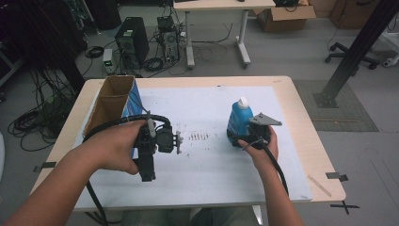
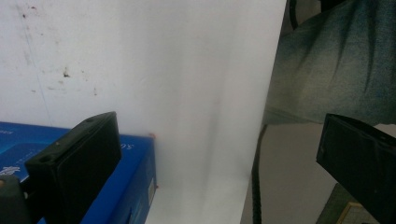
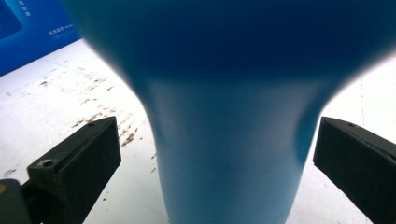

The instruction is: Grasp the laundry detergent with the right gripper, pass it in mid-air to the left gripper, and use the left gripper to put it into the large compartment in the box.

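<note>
Your right gripper (image 1: 245, 134) sits at the blue bottle (image 1: 239, 118), which stands upright with its white cap (image 1: 243, 101) on top, on the white sheet (image 1: 207, 179) right of the table's centre. In the right gripper view the bottle's narrow waist (image 3: 224, 154) lies between the two black jaws; both stand apart, with a gap on each side, so nothing is clamped yet. Your left gripper (image 1: 147, 162) hangs above the sheet's left half, tipped so it looks down toward your near edge; in the left gripper view its jaws are spread wide and hold nothing. Just beside it stands the open cardboard box (image 1: 113, 101) with blue sides (image 2: 135, 182), at the left end of the table (image 1: 301, 108), well apart from the bottle. Between your two grippers the sheet carries a patch of dark smudges (image 1: 198, 136). Your left gripper's cable (image 1: 117, 121) loops over your left hand (image 1: 115, 146). Beyond the far edge, a computer tower (image 1: 132, 40) and tangled cables (image 1: 42, 113) sit on the floor.
</note>
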{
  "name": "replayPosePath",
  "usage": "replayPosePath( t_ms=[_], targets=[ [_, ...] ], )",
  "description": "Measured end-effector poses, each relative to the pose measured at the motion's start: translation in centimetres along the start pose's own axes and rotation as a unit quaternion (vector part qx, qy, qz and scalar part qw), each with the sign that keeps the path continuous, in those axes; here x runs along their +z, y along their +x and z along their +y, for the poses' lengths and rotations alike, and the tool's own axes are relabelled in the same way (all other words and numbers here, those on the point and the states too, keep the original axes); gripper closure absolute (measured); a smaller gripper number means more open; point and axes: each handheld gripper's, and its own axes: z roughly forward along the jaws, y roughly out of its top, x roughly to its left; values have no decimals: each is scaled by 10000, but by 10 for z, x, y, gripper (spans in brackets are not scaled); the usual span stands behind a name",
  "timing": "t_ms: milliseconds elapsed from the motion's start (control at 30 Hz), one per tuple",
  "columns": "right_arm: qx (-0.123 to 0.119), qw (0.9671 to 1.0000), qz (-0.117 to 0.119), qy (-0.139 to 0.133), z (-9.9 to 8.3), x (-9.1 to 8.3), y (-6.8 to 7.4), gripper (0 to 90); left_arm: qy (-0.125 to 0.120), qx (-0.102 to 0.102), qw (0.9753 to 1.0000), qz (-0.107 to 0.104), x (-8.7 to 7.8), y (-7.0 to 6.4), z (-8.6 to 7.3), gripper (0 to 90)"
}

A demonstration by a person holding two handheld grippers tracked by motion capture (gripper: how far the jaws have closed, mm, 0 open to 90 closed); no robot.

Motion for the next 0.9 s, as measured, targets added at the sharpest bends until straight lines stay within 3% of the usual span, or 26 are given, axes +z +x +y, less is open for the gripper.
replayPosePath(
  t_ms=[400, 900],
  targets=[
    [35, 9998, -69, -195, 0, 1, 0, 16, -35, 6, 10000, 14, -1, 0, -2, 4],
    [40, 9993, -266, -275, 0, 5, 5, 130, -55, 11, 10000, 29, -1, 0, -2, 4]
  ],
)
